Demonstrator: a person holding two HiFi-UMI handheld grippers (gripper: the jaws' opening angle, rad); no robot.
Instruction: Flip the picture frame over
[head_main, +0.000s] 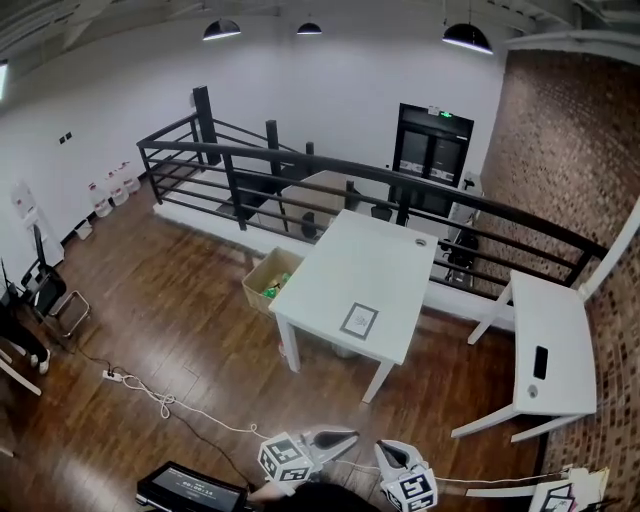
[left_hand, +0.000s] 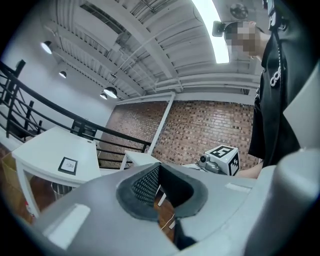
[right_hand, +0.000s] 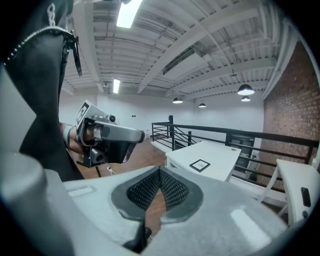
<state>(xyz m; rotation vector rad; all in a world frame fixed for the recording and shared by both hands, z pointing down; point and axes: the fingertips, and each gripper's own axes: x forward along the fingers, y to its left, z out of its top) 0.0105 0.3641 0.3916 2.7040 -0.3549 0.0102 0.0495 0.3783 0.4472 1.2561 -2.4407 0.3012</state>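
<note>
Left tongs (left_hand: 159, 169) and right tongs (right_hand: 160, 172) closed, empty

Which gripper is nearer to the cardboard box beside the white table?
Left. The left gripper is well short of the cardboard box, on its side; the right gripper is farther off rightward.

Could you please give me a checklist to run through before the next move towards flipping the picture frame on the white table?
1. Picture frame lies flat on the white table, near the edge closest to the person: ok.
2. Which face of the frame is up: cannot tell, it shows too small.
3. Left tongs open for a grasp: not ok, shut and empty.
4. Right tongs open for a grasp: not ok, shut and empty.
5. Tongs within reach of the frame: not ok, both are well short of the table.
</note>
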